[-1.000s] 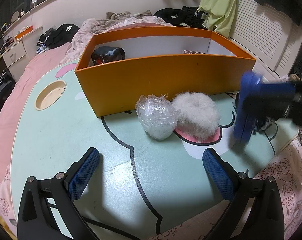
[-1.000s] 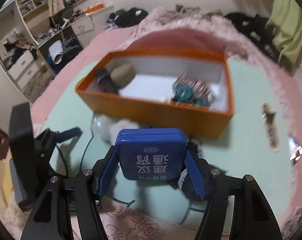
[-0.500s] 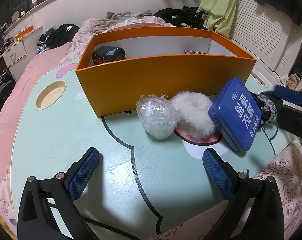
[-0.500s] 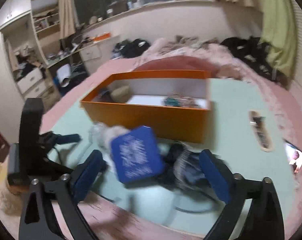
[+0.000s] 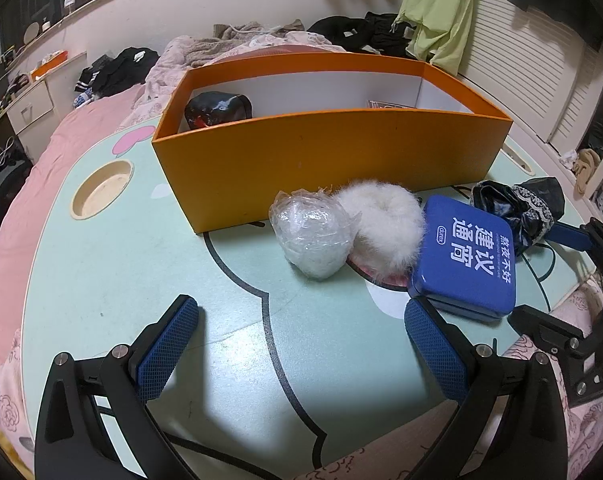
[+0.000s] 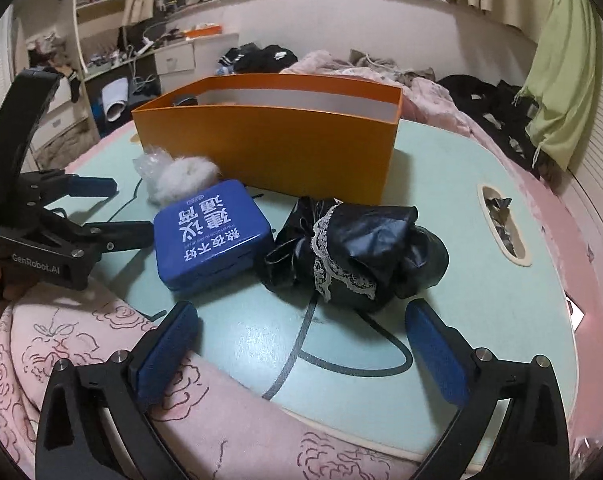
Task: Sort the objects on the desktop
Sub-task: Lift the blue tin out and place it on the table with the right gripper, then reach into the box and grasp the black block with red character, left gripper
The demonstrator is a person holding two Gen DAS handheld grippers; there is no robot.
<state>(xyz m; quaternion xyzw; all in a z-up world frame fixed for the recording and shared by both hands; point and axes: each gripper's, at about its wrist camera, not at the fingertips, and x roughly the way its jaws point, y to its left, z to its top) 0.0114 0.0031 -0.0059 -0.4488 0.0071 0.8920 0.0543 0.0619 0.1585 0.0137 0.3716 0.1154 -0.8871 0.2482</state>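
Note:
A blue tin (image 5: pixel 463 256) (image 6: pixel 211 236) lies on the mint-green table (image 5: pixel 101 280), leaning on a white fluffy ball (image 5: pixel 381 228). Left of the ball sits a clear plastic-wrapped lump (image 5: pixel 311 234). A black bag with lace trim (image 6: pixel 353 248) lies right of the tin. Behind them stands the orange box (image 5: pixel 329 160) (image 6: pixel 269 148), holding a dark pouch (image 5: pixel 217 108). My right gripper (image 6: pixel 301 308) is near the table's front edge, its jaws opening wide with nothing between them. My left gripper (image 5: pixel 299 306) stands open and empty before the plastic lump.
A round cup recess (image 5: pixel 101 194) is at the table's left, and a slot (image 6: pixel 501 220) holding small items at its right. Pink rose-patterned bedding (image 6: pixel 61 360) surrounds the table. Clothes lie on the bed behind, and a cluttered desk (image 6: pixel 173 56) stands beyond.
The right gripper let go of the blue tin, which now rests on the table against the fluffy ball. Its jaws spread wide and it drew back and lower. The left gripper stayed still.

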